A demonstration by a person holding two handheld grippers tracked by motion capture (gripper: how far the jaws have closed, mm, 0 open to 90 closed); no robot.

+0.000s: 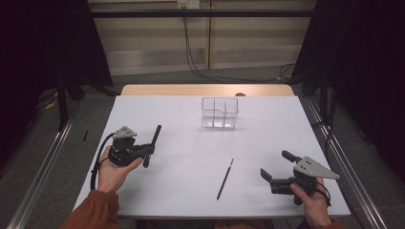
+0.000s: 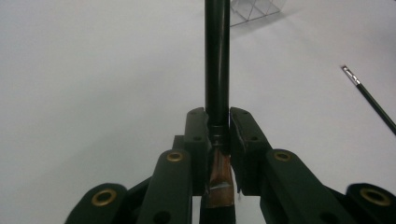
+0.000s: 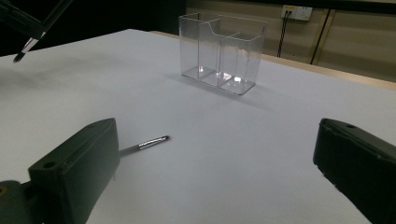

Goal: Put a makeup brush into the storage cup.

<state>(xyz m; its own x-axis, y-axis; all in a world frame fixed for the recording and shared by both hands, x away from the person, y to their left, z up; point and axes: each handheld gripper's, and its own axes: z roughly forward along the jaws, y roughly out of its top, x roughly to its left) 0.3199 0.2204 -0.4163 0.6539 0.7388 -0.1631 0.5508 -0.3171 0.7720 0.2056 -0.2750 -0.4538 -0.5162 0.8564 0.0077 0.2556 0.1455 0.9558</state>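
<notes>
Left gripper view, left gripper (image 2: 218, 135) pinching black brush (image 2: 217, 60), high view, right gripper (image 1: 278, 167) spread over table (image 1: 191, 143)

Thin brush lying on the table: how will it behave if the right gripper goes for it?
The thin brush is slender and round, so a nudge probably rolls it. It lies flat on the smooth white table, so it may slip. It looks light and stiff.

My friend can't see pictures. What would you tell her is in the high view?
A person's left tongs grip a thick black brush above a white table, while the right tongs rest open. A thin brush lies between them, and a clear divided holder stands farther back.
</notes>
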